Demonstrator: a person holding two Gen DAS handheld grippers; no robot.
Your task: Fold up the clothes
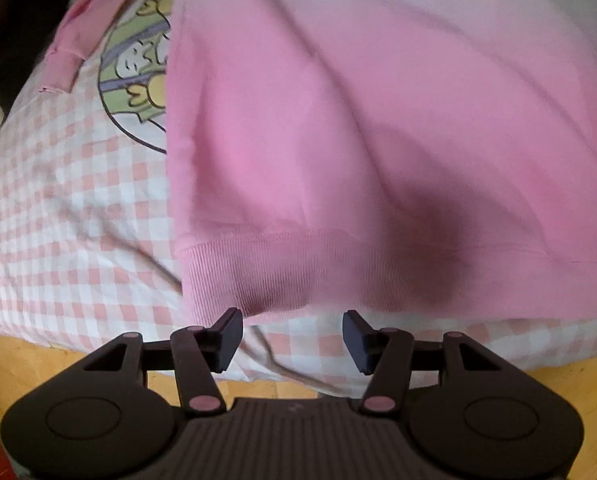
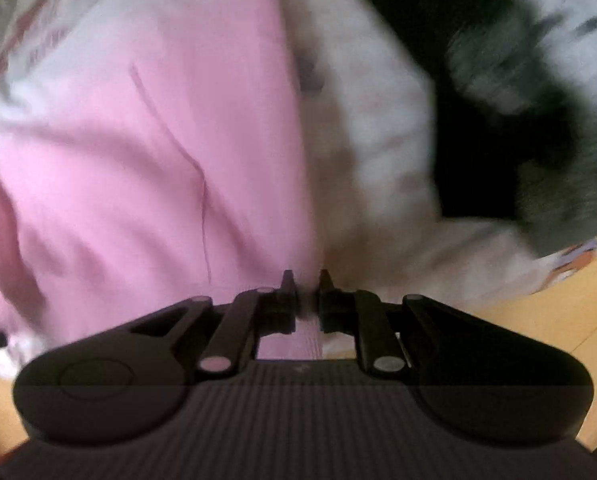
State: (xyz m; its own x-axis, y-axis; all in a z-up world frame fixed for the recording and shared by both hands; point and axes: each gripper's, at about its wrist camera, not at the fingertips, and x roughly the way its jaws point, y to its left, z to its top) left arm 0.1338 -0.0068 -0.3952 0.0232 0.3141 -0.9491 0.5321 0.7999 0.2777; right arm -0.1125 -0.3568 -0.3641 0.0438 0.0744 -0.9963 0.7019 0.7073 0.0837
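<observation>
Left claw [image 1: 293,330] gapes above the sweatshirt [image 1: 358,152] hem. Right claw [image 2: 307,280] pinches the sweatshirt's edge on the bed [image 1: 78,220]

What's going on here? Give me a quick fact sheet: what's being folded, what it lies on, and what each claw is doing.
garment: pink sweatshirt, spread out, ribbed hem nearest the claws
surface: pink-checked bedsheet with a cartoon print
left gripper: open, just short of the hem, holding nothing
right gripper: nearly closed, pink cloth between its fingers; view blurred
floor: yellowish wood beside the bed
</observation>
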